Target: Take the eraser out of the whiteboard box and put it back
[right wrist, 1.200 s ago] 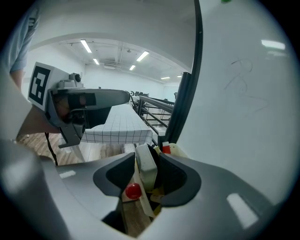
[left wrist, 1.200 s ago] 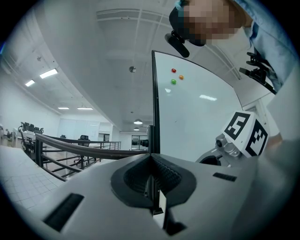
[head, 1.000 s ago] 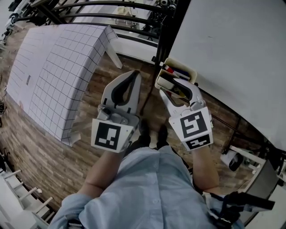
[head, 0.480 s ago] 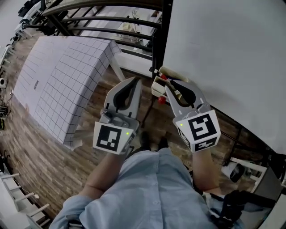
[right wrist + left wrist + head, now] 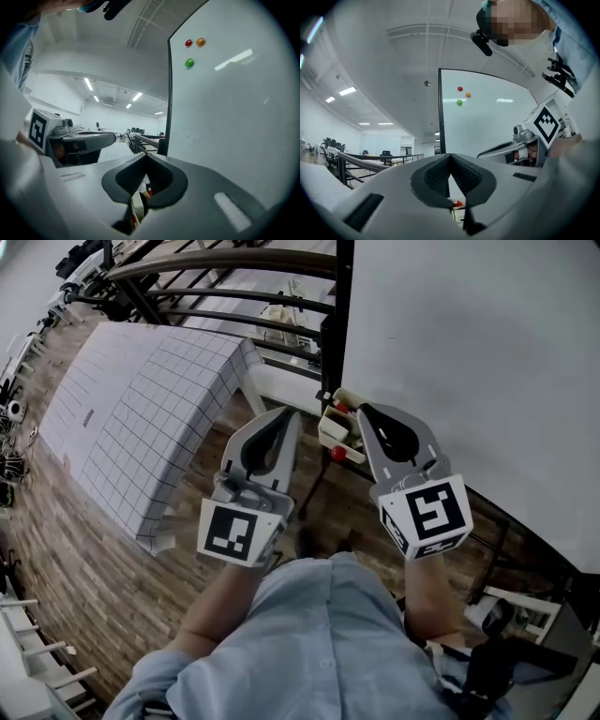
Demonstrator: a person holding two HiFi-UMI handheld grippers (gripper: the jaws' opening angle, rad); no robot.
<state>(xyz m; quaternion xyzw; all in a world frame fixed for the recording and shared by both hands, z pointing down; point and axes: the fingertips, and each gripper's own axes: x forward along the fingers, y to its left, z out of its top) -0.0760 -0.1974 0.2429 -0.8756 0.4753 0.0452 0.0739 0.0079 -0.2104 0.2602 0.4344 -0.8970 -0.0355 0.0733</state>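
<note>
The cream whiteboard box (image 5: 330,430) hangs at the lower left corner of the whiteboard (image 5: 469,362). It holds dark and red things, and I cannot pick out the eraser among them. My right gripper (image 5: 365,410) is just right of the box and above it. Its jaws have just been closing and now meet with nothing between them. In the right gripper view the box (image 5: 137,206) shows below the right gripper (image 5: 146,156). My left gripper (image 5: 288,414) is left of the box, shut and empty, and its tips also meet in the left gripper view (image 5: 450,155).
A table under a gridded white cover (image 5: 141,418) stands at the left on the wooden floor. Black railings (image 5: 234,268) run behind it. The black whiteboard post (image 5: 339,296) rises above the box. Coloured magnets (image 5: 189,43) sit high on the board.
The right gripper has lifted off the box, where its open jaws were, and its jaws have shut empty. The left gripper has risen a little and stays shut.
</note>
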